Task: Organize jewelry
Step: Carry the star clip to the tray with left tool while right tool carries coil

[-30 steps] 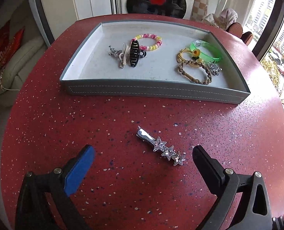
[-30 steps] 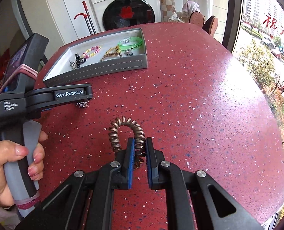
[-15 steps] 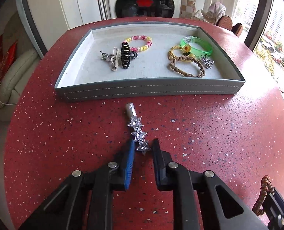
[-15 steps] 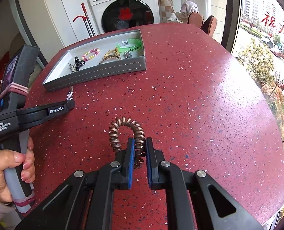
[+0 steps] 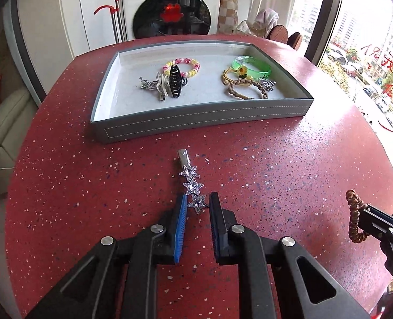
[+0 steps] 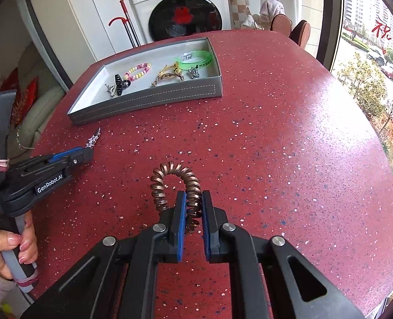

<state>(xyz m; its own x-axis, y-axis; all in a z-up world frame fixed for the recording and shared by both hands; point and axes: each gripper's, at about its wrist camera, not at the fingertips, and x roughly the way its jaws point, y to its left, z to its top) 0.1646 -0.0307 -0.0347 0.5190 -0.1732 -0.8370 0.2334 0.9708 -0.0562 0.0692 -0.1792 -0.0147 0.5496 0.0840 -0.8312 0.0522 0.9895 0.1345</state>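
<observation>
The left gripper (image 5: pixel 197 207) has just been closing and now pinches the nearest star of the silver star hair clip (image 5: pixel 191 183), which points ahead toward the grey tray (image 5: pixel 201 121) of jewelry. To its right, the right gripper (image 6: pixel 192 207) is clamped on a brown spiral hair tie (image 6: pixel 175 183). Under both lies a red speckled table (image 5: pixel 289 175). Beyond the tray stand a white washing machine (image 5: pixel 171 5) and, at the right, a bright window (image 5: pixel 377 61).

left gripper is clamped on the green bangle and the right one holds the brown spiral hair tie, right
Not quite. In the left wrist view, the left gripper is clamped on the silver star-studded hair clip; the translucent green bangle lies in the grey tray. The right gripper does hold the brown spiral hair tie.
</observation>
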